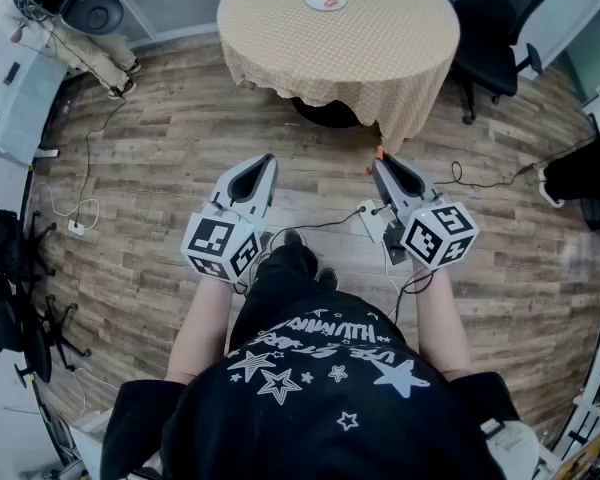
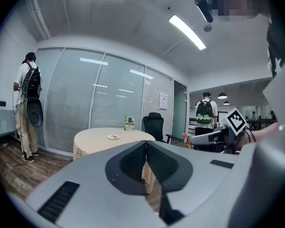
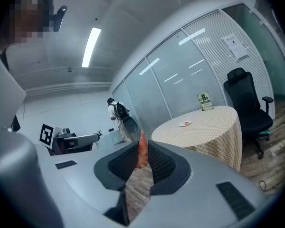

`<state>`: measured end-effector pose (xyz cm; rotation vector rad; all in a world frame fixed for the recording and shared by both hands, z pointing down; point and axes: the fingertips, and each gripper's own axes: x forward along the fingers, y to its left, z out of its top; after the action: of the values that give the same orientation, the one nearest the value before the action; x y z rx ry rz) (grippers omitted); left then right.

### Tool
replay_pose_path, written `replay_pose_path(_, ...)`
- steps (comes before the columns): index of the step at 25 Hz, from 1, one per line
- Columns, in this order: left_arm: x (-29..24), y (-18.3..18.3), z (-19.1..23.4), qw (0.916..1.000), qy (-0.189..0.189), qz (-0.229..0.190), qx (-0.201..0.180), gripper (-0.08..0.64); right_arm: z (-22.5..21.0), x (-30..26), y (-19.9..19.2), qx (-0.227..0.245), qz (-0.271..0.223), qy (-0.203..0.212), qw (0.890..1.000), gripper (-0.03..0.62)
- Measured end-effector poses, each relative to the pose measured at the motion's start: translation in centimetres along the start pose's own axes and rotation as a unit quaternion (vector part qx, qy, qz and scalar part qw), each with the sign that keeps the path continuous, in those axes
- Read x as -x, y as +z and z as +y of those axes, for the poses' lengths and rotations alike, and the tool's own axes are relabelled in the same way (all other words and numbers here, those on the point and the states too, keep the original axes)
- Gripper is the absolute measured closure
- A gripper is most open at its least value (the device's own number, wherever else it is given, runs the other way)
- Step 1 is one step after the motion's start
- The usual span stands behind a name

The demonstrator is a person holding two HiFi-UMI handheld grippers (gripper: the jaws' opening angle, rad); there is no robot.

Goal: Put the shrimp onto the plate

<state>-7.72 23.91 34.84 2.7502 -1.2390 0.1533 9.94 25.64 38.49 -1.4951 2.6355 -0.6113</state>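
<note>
Left hand-held gripper (image 1: pixel 264 160) closed, right hand-held gripper (image 1: pixel 382 160) pinching shrimp (image 3: pixel 142 150)

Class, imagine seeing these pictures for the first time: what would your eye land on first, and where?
The orange shrimp pinched in the right tongs, held over the wooden floor. Ahead stands a round table in a checked cloth, with a small plate on top.

A round worktop (image 1: pixel 380 38) under a tan checked cloth sits at 12 o'clock, with a small white plate (image 1: pixel 313 3) on its far part carrying something reddish. A black office chair (image 1: pixel 495 23) stands at 1 o'clock. Near centre, over the plank floor (image 1: pixel 160 148), two claws point toward the worktop — the left claw (image 1: pixel 267 161), and the right claw (image 1: pixel 381 162) with an orange shrimp (image 1: pixel 379 152) poking from its tip. Cables (image 1: pixel 80 208) trail at 9 o'clock.
</note>
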Motion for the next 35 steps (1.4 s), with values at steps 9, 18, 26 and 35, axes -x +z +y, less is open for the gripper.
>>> replay_pose_path(9, 0.1, 0.7, -1.2, 1.0, 0.007, -0.006, -0.004, 0.551, -0.6, 0.3, 0.5, -0.003, -0.005, 0.0, 1.0, 0.529)
replay_pose_path(18, -0.8, 0.8, -1.8, 0.9999, -0.008, -0.006, -0.009, 0.551, -1.1, 0.6, 1.1, -0.008, -0.02, -0.009, 1.0, 0.529)
replay_pose_path(26, -1.5, 1.0, -1.9, 0.9998, -0.016, -0.012, -0.003, 0.551, -1.4, 0.7, 1.4, -0.005, -0.017, -0.016, 1.0, 0.529)
replay_pose_path(35, -1.3, 0.8, -1.4, 0.9999, -0.001, -0.012, 0.0, 0.551, -0.8, 0.3, 1.1, 0.004, -0.014, -0.002, 1.0, 0.529)
